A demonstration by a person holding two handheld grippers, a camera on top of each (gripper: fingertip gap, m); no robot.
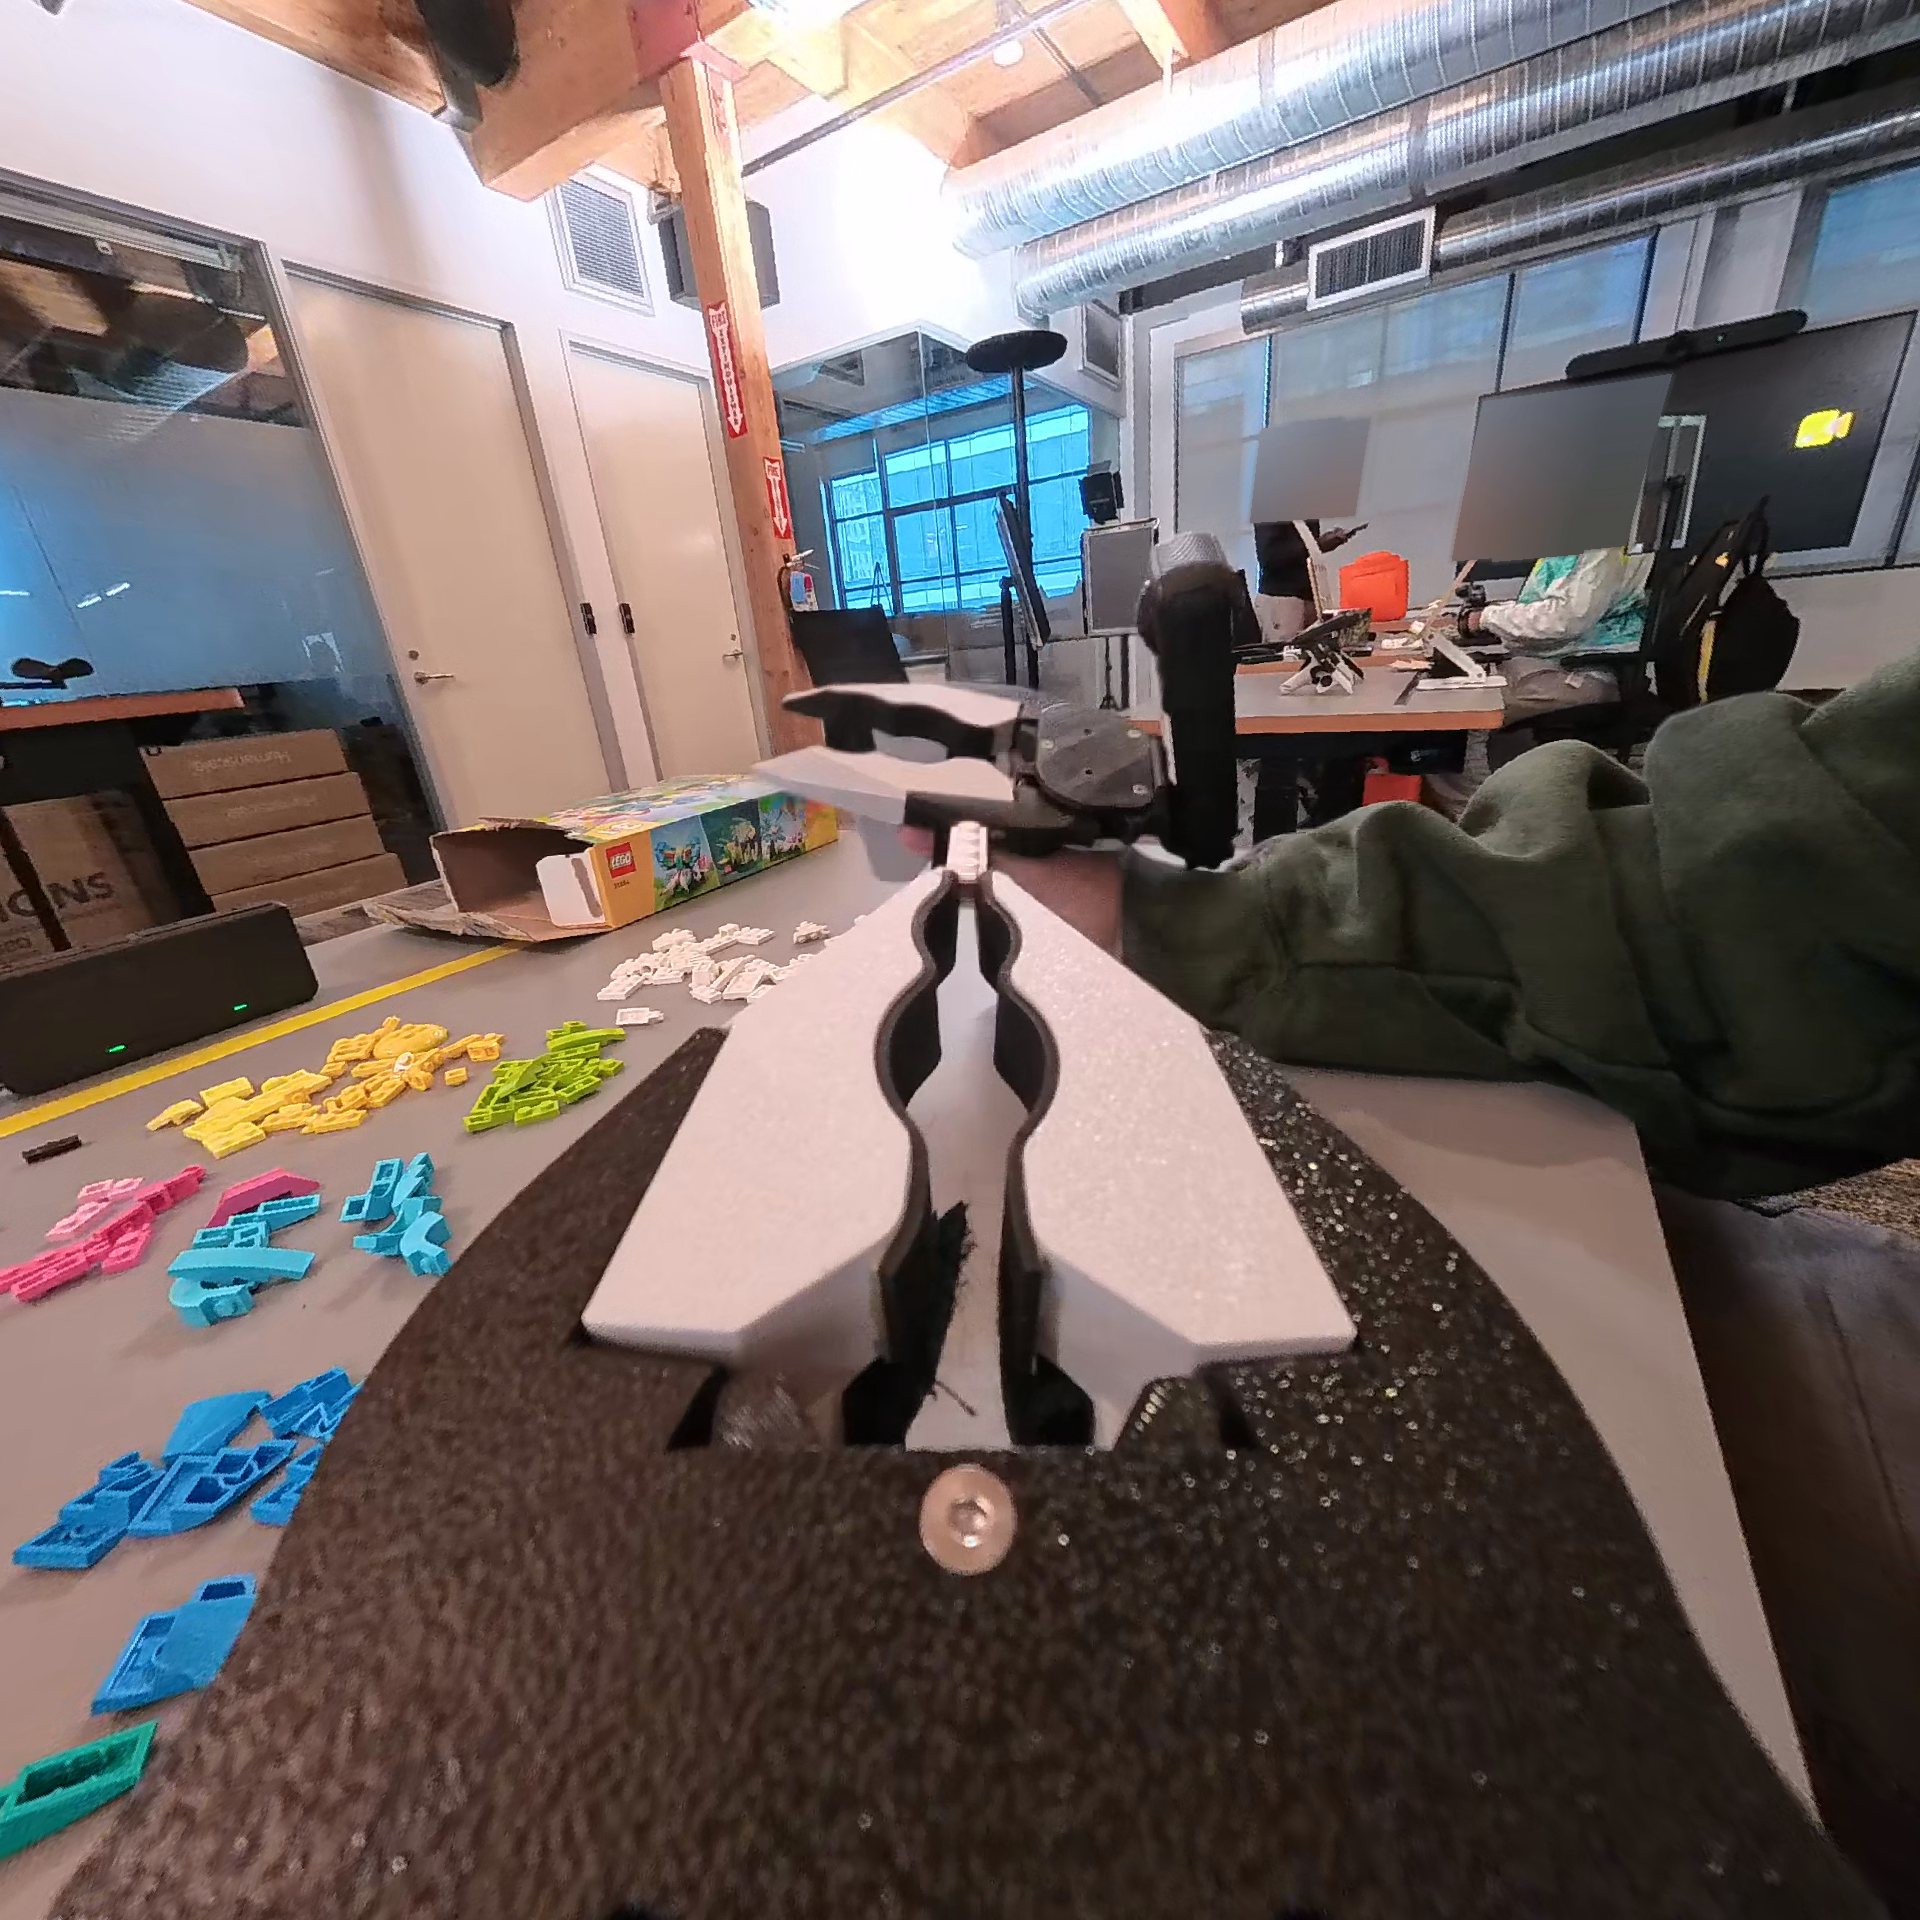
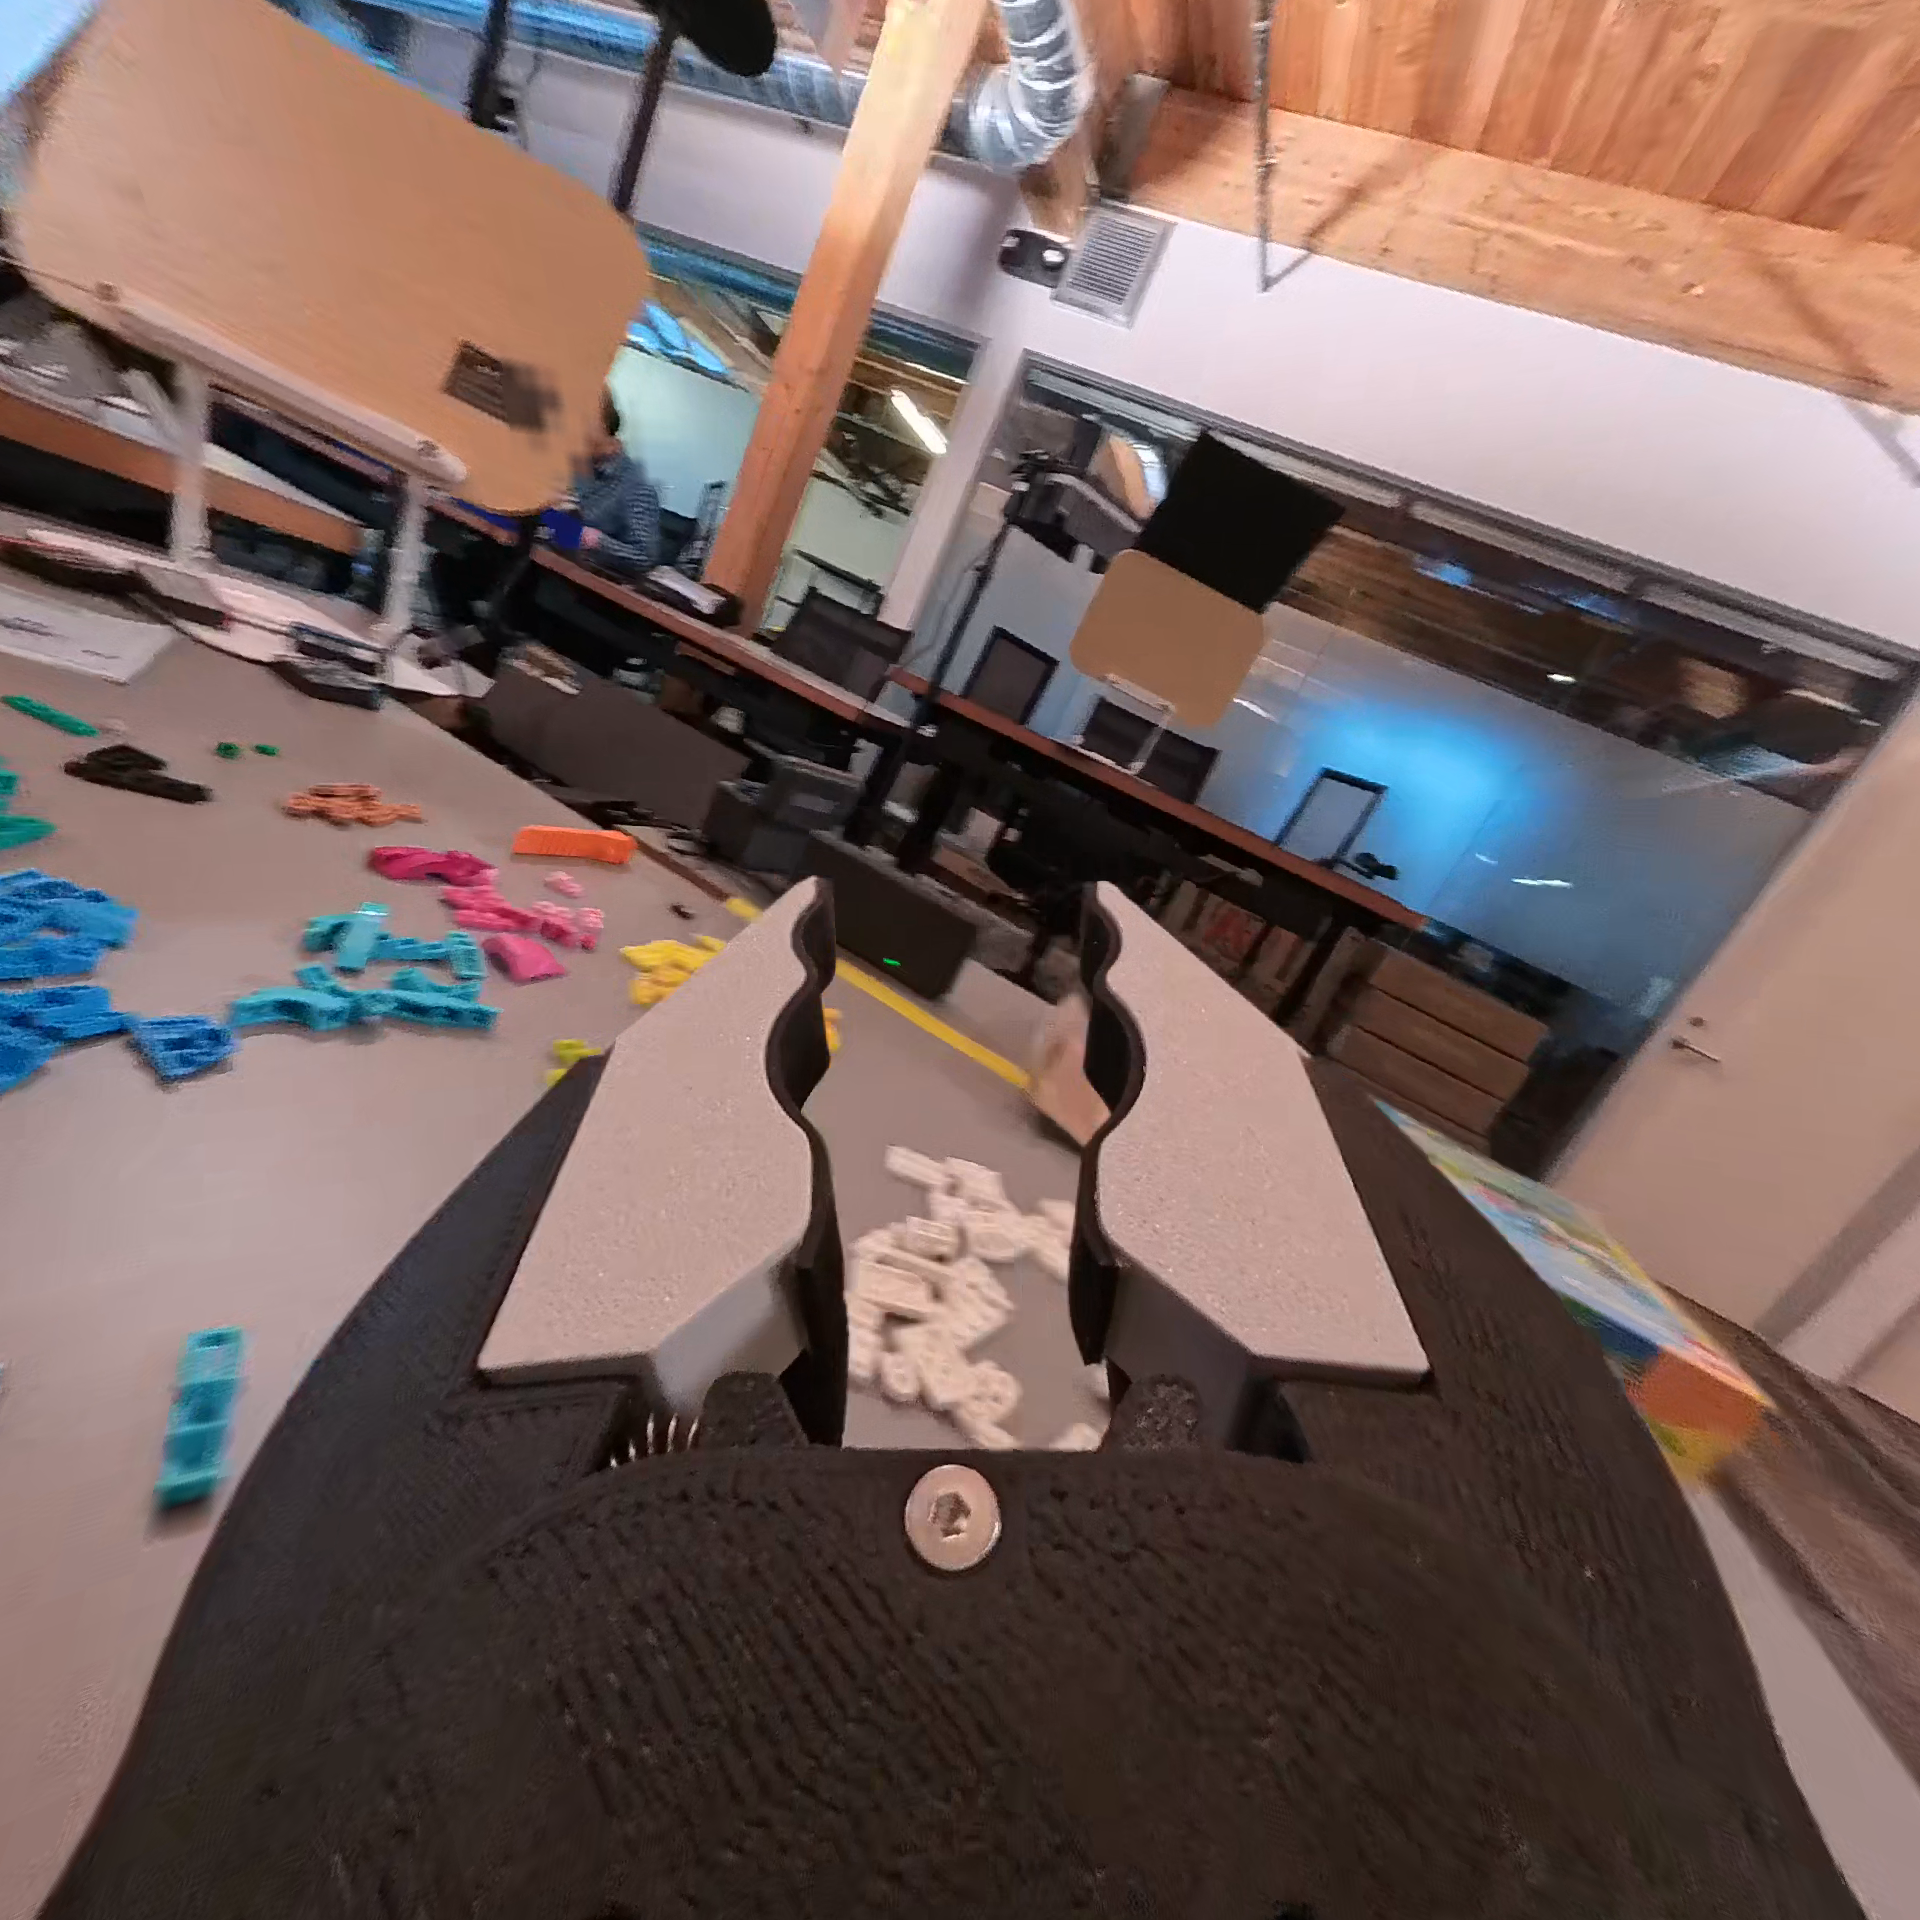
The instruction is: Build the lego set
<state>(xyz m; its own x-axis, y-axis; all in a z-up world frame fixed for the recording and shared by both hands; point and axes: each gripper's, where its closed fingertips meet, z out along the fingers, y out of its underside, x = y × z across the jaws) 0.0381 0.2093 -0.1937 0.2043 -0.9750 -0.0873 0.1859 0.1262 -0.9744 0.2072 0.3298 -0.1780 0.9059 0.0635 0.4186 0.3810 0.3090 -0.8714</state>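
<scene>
My left gripper is shut on a thin white lego plate and holds it upright above the grey table. My right gripper shows just beyond it in the left wrist view, open and empty, held by an arm in a green sleeve. In the right wrist view my right gripper is open above a pile of white pieces. Sorted piles lie on the table: white, yellow, lime, pink, teal and blue.
The opened lego box lies at the table's far side, also at right in the right wrist view. A black device with green lights sits behind a yellow tape line. Orange, black and pink pieces lie farther left. Spacing between my two grippers at the tips: around 20 cm.
</scene>
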